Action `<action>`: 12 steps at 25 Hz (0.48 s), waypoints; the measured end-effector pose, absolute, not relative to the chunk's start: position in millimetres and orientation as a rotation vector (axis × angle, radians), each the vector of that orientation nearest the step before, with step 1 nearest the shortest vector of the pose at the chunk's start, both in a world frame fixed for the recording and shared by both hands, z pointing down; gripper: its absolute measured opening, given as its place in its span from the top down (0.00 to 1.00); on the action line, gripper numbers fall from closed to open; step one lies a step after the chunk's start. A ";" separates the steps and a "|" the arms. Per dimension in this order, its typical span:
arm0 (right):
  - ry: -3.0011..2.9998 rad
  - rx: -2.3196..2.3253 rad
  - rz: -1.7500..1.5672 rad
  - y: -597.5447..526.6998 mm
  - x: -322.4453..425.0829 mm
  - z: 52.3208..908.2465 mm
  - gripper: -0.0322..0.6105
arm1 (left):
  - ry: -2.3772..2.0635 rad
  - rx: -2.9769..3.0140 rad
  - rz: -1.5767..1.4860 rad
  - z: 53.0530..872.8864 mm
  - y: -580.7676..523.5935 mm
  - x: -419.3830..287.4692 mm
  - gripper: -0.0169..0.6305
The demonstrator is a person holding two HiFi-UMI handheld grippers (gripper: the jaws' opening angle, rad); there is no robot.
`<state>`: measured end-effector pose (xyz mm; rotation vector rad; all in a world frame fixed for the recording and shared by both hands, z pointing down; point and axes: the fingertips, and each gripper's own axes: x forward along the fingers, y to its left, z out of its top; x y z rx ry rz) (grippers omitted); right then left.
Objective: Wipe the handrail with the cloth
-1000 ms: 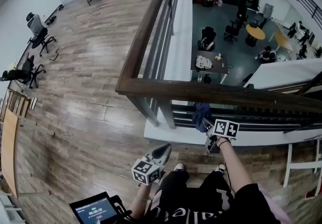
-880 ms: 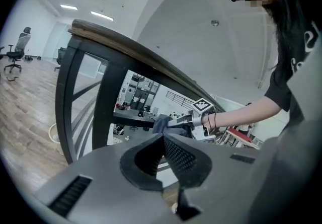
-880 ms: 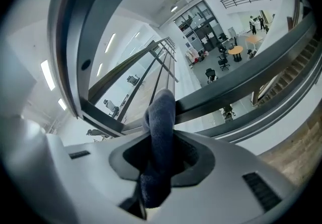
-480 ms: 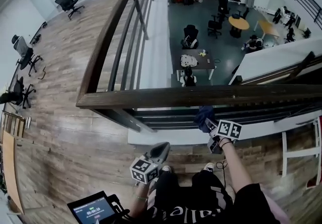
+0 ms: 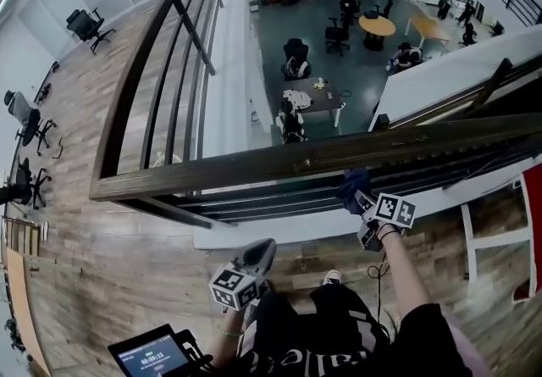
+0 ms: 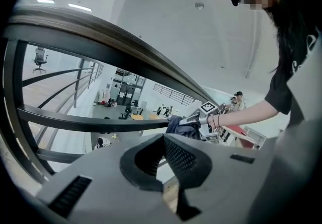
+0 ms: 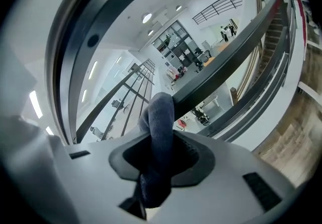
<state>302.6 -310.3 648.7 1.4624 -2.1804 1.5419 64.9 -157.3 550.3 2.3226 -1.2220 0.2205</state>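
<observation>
Handrail [image 5: 254, 165] of dark wood is seen running crosswise in front of the person, its long axis going from a corner on the person's left to beyond the frame edge on the right. A second length is joined at that corner and leads away over the atrium. The cloth [image 5: 353, 184], dark blue and bunched, is located at the near edge of the handrail, just below its top face. Contact between the cloth and the handrail is suggested in the head view but cannot be confirmed. The right gripper [image 5: 362, 200] is found clamped on the cloth, which is pinched between both jaws with a folded lump standing out beyond them toward the handrail. The left gripper [image 5: 258, 253] is held on the near side of the handrail, well apart from it and lower, with its jaws together and nothing between them. The right gripper is judged the nearer to the handrail and the only one equipped for wiping. The coming stroke is judged to depend on the cloth being lifted onto the handrail's top face and drawn along its long axis.
</observation>
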 end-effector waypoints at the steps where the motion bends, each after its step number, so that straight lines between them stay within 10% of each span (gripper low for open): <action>1: -2.174 1.478 1.534 -313.3 316.8 648.6 0.80 | -1.222 2.320 0.225 550.7 -157.8 70.6 0.97; 12: -2.080 1.695 1.473 -341.8 488.0 643.5 0.80 | -1.243 2.277 0.255 564.2 -154.2 115.5 0.97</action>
